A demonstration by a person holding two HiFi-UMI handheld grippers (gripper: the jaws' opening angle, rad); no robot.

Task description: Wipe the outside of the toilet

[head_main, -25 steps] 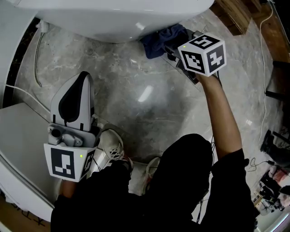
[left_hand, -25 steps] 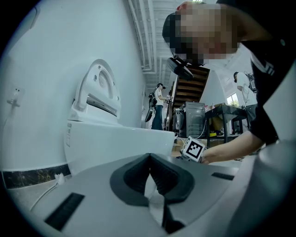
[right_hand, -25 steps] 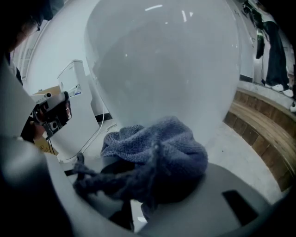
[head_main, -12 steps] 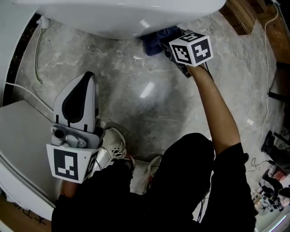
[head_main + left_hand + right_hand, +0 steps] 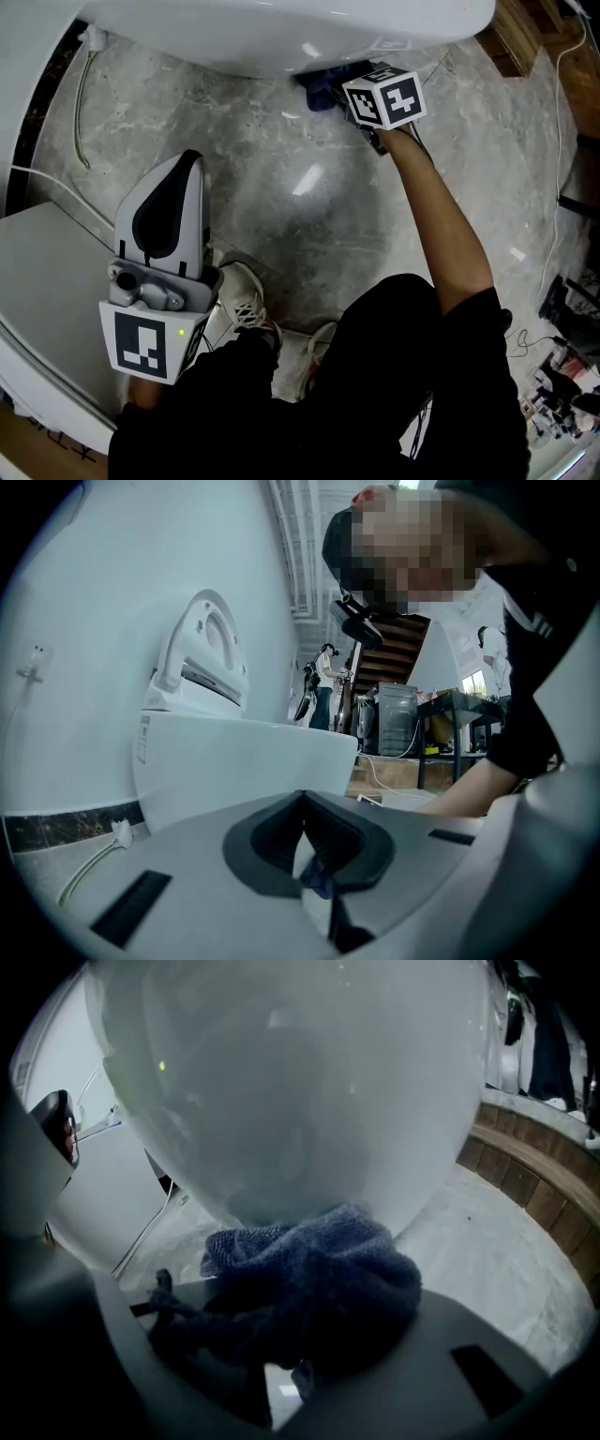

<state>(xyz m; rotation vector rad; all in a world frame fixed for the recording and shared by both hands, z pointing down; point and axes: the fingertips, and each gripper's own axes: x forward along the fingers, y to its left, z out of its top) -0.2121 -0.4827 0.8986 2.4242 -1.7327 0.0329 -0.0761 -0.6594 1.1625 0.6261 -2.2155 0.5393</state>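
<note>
Right tool (image 5: 349, 82) pushed farther under toilet bowl (image 5: 281, 37), blue cloth (image 5: 323, 84) now mostly hidden beneath it

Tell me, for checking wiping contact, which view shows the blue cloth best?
The right gripper view: the blue cloth, clamped in the right gripper, touches the toilet. Head view shows only its edge; left gripper view, perhaps a blue speck.

Head view looks steeply down; gripper views face toilet (image 5: 281, 1082)
</note>
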